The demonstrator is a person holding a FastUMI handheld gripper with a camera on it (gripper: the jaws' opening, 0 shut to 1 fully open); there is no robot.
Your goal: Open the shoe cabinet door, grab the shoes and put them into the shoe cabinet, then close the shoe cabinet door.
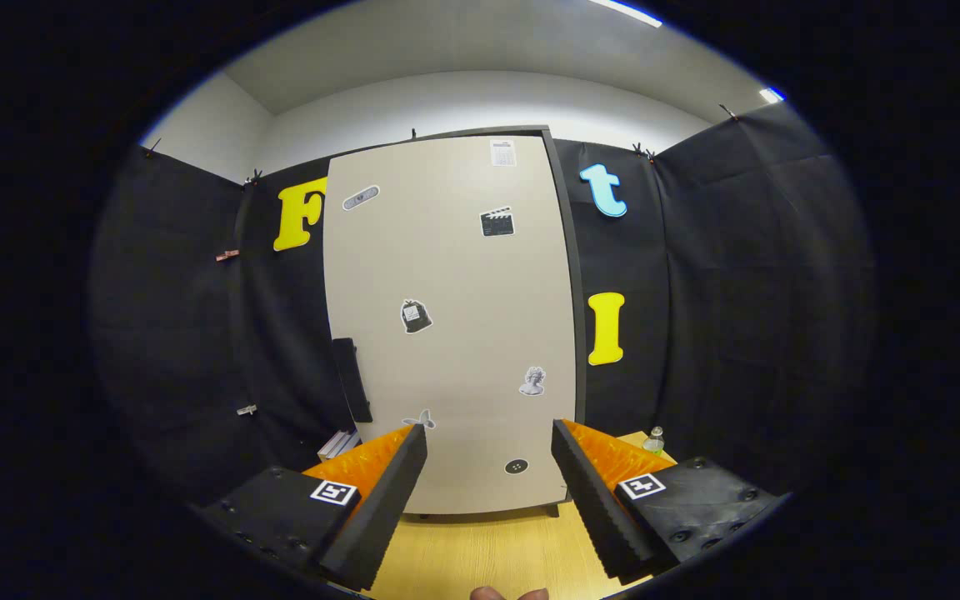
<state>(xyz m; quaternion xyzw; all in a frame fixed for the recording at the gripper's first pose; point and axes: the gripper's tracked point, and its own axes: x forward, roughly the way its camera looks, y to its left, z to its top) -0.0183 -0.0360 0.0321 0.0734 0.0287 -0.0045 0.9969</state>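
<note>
Right now your gripper (488, 483) is spread wide with nothing between its fingers (380, 508), and through the gap you look straight at the shoe cabinet (451, 325). It stands upright on the wooden floor (497, 554), just beyond the fingertips, backed against the black cloth wall (738, 308). Its pale door (455, 275) is closed, flush in a dark frame that shows as a thin line along the top and the right edge. You can see a dark vertical handle (352, 379) on the door's left edge, a little above the left fingertip. Several small stickers (415, 317) dot the door, and a small round dark mark (516, 467) sits near its bottom edge, between the two fingers. Short feet lift the cabinet's bottom edge slightly off the floor. At the cabinet's lower left corner, behind the left finger, some pale flat items (338, 443) lean or lie on the floor; you cannot tell what they are. At its lower right corner a small bottle (654, 440) stands on the floor. Fingertips of a hand (507, 593) peek up from below, between the gripper's fingers.
</note>
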